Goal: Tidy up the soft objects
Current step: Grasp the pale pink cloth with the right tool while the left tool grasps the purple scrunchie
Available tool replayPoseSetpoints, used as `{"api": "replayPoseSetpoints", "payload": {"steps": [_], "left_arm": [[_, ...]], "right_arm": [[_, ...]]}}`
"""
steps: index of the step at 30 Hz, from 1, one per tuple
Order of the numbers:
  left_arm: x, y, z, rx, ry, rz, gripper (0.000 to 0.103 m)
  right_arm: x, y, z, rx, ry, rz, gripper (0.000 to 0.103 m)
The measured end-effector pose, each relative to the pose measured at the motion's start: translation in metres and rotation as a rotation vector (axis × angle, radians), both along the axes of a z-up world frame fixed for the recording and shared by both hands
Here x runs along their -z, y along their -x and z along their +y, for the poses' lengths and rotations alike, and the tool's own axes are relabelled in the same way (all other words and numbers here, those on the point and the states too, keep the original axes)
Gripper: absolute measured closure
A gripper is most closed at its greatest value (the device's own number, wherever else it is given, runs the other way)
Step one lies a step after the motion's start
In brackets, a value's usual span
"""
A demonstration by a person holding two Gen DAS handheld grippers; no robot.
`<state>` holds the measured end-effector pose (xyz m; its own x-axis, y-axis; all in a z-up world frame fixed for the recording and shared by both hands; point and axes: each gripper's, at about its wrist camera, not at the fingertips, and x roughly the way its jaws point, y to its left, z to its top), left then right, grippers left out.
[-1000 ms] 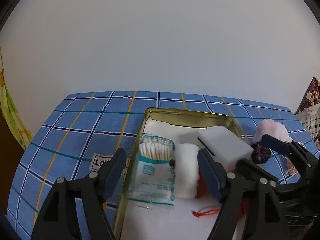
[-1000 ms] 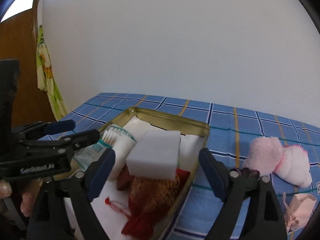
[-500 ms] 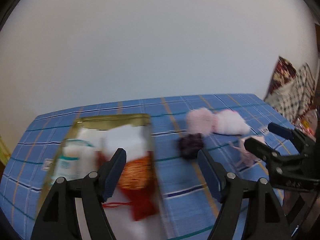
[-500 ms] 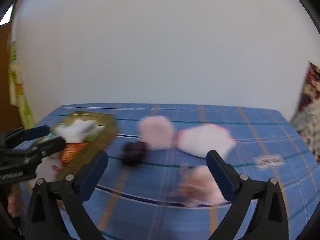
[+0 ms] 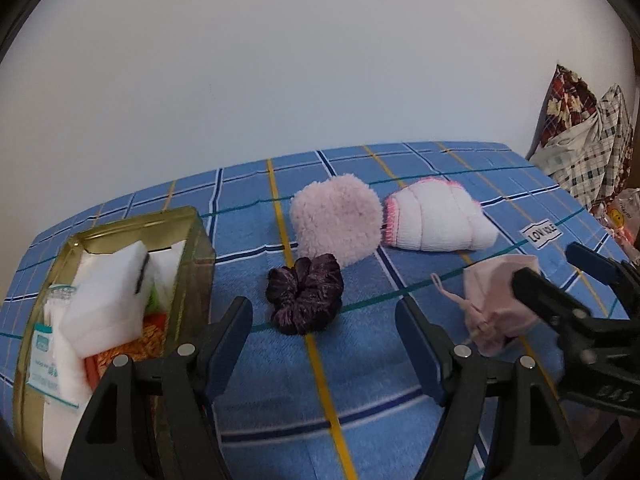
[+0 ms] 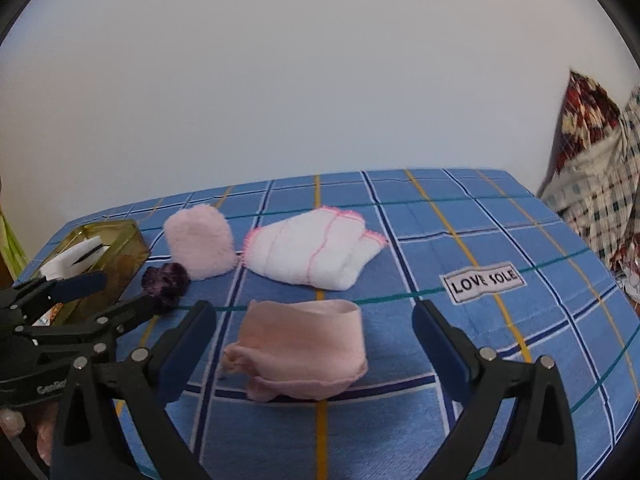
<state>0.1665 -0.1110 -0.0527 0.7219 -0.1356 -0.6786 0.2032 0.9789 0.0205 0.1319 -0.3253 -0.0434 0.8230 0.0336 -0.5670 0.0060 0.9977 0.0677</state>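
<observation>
Framing the pink drawstring pouch [image 6: 298, 346], the right gripper [image 6: 312, 344] stands wide and empty; left gripper [image 5: 323, 344], also open, frames the purple scrunchie [image 5: 305, 298]. Pinching only a fold risks the limp pouch slipping.

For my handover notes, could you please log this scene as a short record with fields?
surface: blue plaid cloth
tin: left, holds white sponge
loose items: purple scrunchie, fluffy pink pad, white folded cloth, pink pouch
left gripper: open, before scrunchie
right gripper: open, around pouch
</observation>
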Motion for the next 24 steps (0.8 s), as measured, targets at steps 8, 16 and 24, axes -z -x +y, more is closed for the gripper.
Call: {"api": "replayPoseSetpoints", "payload": {"steps": [8,16,24], "left_arm": [[0.017,-0.026,-0.002,-0.02,-0.025,0.051,0.028],[0.027,-0.041,0.007,-0.038,-0.002,0.085,0.063],[0.023,-0.027,0.012,-0.026,0.025,0.061,0.069]], "right_arm": [[0.0,-0.002,-0.002,0.008,-0.013,0.003,0.003],[0.007,-0.011,0.002,-0.025,-0.009,0.059,0.003],[0.017,-0.024,0.013,-0.08,0.014,0.136,0.003]]}}
